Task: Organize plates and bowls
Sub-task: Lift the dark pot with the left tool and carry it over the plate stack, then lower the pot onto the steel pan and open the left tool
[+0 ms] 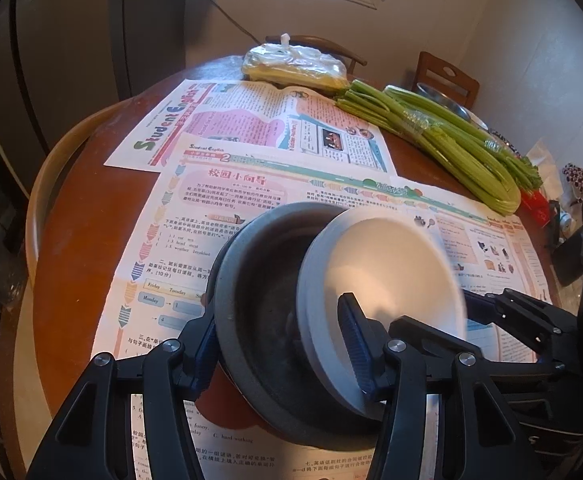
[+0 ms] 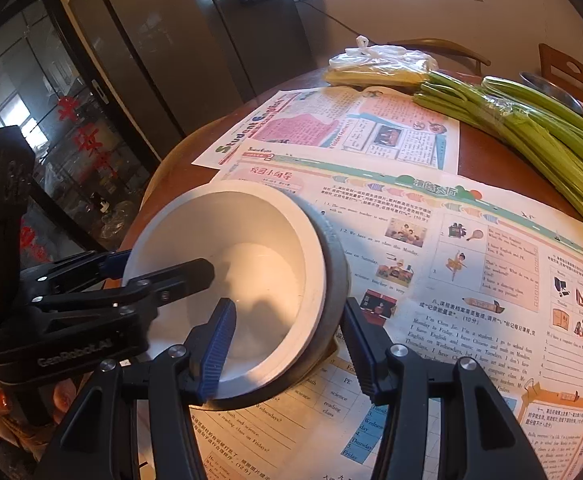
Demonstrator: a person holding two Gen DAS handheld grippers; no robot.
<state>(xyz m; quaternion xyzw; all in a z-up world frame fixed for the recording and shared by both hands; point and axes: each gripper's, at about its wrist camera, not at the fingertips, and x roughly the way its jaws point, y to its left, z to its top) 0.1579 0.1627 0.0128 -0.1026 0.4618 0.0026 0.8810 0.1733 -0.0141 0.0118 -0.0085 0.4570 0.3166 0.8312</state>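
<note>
A white bowl [image 1: 391, 272] leans tilted inside a larger dark grey bowl [image 1: 259, 300] that stands on newspapers on the round wooden table [image 1: 83, 240]. My left gripper [image 1: 279, 328] is open, its left finger outside the grey bowl's rim and its right finger inside the white bowl. In the right wrist view my right gripper [image 2: 287, 332] is open, its left finger inside the white bowl [image 2: 251, 264] and its right finger outside the grey bowl [image 2: 337, 264]. The left gripper [image 2: 159, 268] straddles the bowls' far side there.
Celery stalks [image 1: 443, 136] lie at the back right of the table, a plastic bag of yellow food [image 1: 295, 66] at the back. A metal dish [image 1: 443, 100] sits by a wooden chair [image 1: 447, 76]. Newspapers [image 1: 251, 120] cover the middle.
</note>
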